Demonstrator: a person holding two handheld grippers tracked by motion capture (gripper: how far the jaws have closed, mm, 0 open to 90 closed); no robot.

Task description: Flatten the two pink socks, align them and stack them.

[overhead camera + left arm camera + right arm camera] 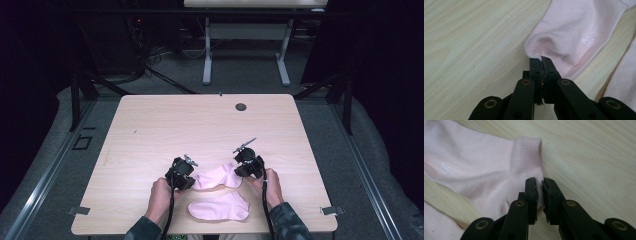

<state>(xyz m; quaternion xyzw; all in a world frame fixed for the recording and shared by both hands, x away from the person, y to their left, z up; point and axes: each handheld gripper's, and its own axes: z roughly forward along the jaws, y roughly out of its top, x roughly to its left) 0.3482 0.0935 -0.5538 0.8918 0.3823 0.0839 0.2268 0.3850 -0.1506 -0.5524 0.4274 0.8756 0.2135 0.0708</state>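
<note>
High view: two pink socks on tabletop (pixel 150 125) near edge; far sock (pixel 220 176) lies between the hand-held grippers, near sock (pixel 220 208) apart.
Left gripper view: left hand-held gripper (pixel 541 59) clenched on far sock's toe end.
Right gripper view: right hand-held gripper (pixel 539 181) nearly closed, pinching its cuff edge.

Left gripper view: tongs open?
No. The left tongs are shut, jaws pressed together on the pinched toe end of the upper pink sock.
</note>
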